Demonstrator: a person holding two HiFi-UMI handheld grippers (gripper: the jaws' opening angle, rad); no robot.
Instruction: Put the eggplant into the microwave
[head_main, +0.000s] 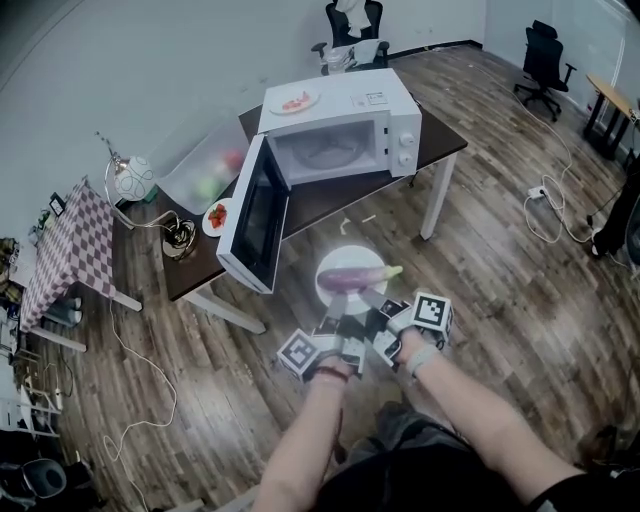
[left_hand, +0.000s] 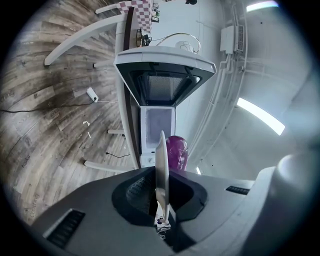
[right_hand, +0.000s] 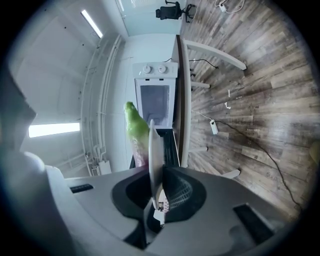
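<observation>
Left gripper (head_main: 334, 312) is clamped on the near left rim of a white plate (head_main: 349, 256). In the left gripper view both jaws of the left gripper (left_hand: 160, 202) pinch the plate (left_hand: 160, 157) edge-on, and the purple end of the eggplant (left_hand: 176, 151) shows just right of that edge, past the fingertips and clear of them. In the head view the eggplant (head_main: 355, 273) lies across the middle of the plate, purple end to the left and green stem to the right. It sits just beyond both sets of fingers, and no finger touches it. Right gripper (head_main: 373, 299) is clenched on the near right rim. In the right gripper view the right gripper (right_hand: 158, 202) bites the plate (right_hand: 154, 150), and the green stem of the eggplant (right_hand: 133, 123) stands just left of the edge, ahead of the jaws. The plate is held in the air over the wood floor (head_main: 500, 230), in front of the dark table (head_main: 330, 205) and short of the microwave (head_main: 345, 125). The microwave door (head_main: 255, 215) hangs open to the left. Count: one eggplant, two grippers, one microwave. There are three plates: the carried one, one with red food on the table (head_main: 217, 217), and one with red food on top of the microwave (head_main: 294, 101).
</observation>
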